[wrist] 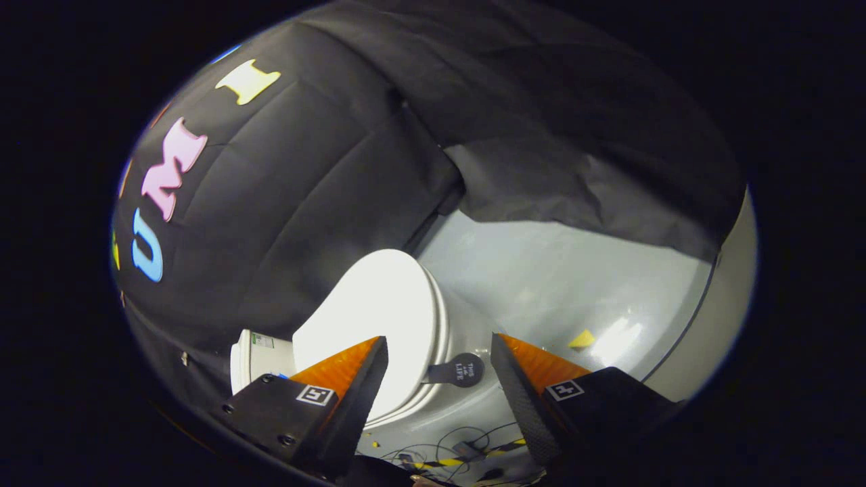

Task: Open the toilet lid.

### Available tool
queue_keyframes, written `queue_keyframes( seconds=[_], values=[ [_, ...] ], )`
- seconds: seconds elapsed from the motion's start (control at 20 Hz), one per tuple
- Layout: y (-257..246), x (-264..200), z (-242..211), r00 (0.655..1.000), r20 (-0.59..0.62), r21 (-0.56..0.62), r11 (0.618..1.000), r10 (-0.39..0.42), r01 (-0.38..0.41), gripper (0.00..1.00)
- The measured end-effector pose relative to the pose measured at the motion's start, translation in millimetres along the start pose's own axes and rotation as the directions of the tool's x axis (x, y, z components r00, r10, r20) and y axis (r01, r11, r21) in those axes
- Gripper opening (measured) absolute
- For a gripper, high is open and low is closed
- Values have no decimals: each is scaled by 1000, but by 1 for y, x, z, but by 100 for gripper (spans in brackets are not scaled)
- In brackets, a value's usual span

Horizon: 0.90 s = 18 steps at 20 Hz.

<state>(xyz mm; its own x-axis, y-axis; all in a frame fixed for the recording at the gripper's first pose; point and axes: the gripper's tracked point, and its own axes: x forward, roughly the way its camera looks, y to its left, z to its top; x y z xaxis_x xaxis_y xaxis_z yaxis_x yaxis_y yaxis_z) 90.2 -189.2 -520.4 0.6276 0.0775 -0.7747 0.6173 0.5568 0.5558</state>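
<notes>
At the lower centre of the frame, the toilet lid (379, 318) lies closed on its seat, a white oval with its long axis running from the lower left, where the tank (252, 358) sits against the black cloth wall (284, 203), up toward the centre of the frame. The view is rolled, so the toilet appears tipped on its side. A dark round pull tab (457, 370) projects from the lid's rim on the side facing the floor. This tab sits directly between the two fingers, slightly ahead of their tips and nearer the left-hand one in the picture.

The gripper (440, 352) is released: its fingers stand wide apart with nothing between the pads, and neither finger touches the lid or the tab. The finger at lower left (352, 385) overlaps the lid's surface in the picture; whether it is in contact cannot be determined, though a gap seems likely. The finger at lower right (521, 392) stands over the grey floor (561, 284).

Judgement: the tab is the grasp point, and it lies straight ahead along the finger axis, so the coming move calls for a short advance followed by closing on the tab. The lid would then swing about its hinge at the tank end.

Beyond the toilet, a small yellow scrap (582, 339) lies on the floor. Cables (460, 448) and yellow-black tape run below the toilet base.
</notes>
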Motion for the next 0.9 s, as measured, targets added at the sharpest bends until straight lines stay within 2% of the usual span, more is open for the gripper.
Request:
queue_keyframes(
  seconds=[0.25,0.35,0.4,0.5,0.6,0.65,0.7,0.75,0.9],
  values=[
    [-28,32,-34,990,-135,146,989,40,-20,93],
    [-27,41,-45,984,-170,175,984,61,-31,85],
    [-23,45,-51,978,-191,185,982,83,-47,86],
    [-22,51,-59,969,-229,181,982,88,-47,50],
    [-23,57,-57,971,-213,194,979,109,-67,33],
    [-20,55,-63,970,-204,213,973,135,-90,34],
    [-21,51,-48,979,-154,243,965,133,-92,25],
    [-21,49,-51,974,-178,223,970,139,-98,15],
    [-19,46,-50,977,-168,179,979,131,-100,16]
  ],
)
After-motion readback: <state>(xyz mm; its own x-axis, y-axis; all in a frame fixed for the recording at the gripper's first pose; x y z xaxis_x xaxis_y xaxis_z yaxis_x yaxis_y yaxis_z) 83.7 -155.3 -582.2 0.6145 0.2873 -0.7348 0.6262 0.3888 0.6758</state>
